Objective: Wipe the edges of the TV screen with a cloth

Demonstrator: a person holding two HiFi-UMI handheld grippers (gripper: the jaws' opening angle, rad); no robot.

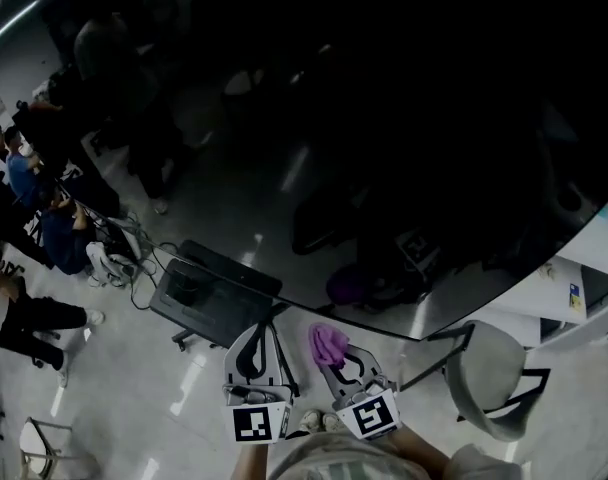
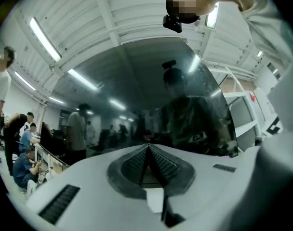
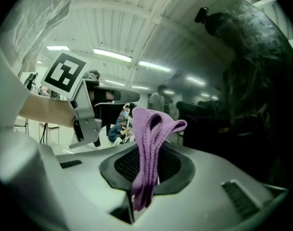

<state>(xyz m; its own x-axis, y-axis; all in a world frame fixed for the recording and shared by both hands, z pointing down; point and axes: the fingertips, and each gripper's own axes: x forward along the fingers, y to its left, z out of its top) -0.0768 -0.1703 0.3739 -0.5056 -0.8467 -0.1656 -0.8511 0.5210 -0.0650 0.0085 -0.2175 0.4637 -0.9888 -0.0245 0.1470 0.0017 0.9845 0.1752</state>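
TV screen (image 1: 384, 138): dark and reflective, it fills the view ahead of you. Its lower edge curves just above both grippers, so that stretch looks nearest to wipe.
Right gripper (image 1: 340, 360): clamped on the cloth and raised toward that edge, so the fabric leads.
Left gripper (image 2: 149, 150): jaws pressed together on nothing. You hold it beside the right, probably just out of the way.
Cloth (image 3: 149, 143): purple, pinched mid-length, with its folds standing past the jaw tips. It is near the edge, but contact cannot be told.

Purple cloth (image 3: 153, 129) upright in the right tool's (image 3: 147, 153) tight jaws, dark TV screen (image 3: 252, 90) close ahead
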